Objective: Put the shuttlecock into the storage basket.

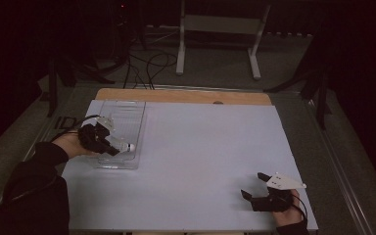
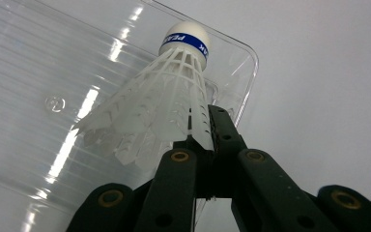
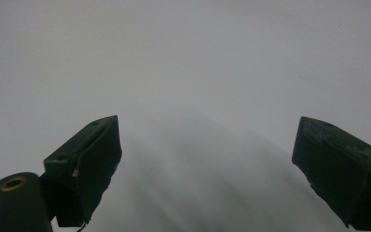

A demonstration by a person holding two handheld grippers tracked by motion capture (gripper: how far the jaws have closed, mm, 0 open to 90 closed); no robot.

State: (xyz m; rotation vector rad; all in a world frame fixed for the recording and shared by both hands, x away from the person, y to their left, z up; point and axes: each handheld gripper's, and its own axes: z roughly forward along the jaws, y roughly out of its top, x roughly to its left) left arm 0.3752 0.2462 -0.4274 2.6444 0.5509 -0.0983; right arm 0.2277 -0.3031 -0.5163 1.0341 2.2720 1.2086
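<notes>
1. Right now the left gripper [image 1: 108, 147] is at the left of the high view, its jaws clamped on the skirt edge of a white shuttlecock [image 1: 123, 146], which hangs over the near end of the clear plastic tray [image 1: 127, 110].
2. Over at the lower right of that view, the right gripper [image 1: 254, 185] rests on the pale table sheet [image 1: 200, 147] with its jaws spread wide and nothing between them.
3. My worry is the grip: the left gripper view shows the jaws pinching only a sliver of the thin, lattice-like skirt [image 2: 159, 116], so I'd guess the shuttlecock could slip, swing or get its feathers crushed if the hand jerks.
4. It also sits close to the tray's near corner [image 2: 249, 58]; let go too far out and it might tip over the rim onto the table.
5. From the high view you get the layout, both hands and the tray's whole outline, but the shuttlecock is just a small white blur.
6. Up close, the left gripper view gives the blue band on the cork [image 2: 186, 41] and exactly where the jaws bite.
7. Looking along the right gripper, you see bare table sheet [image 3: 198, 63] ahead of its parted jaws.
</notes>
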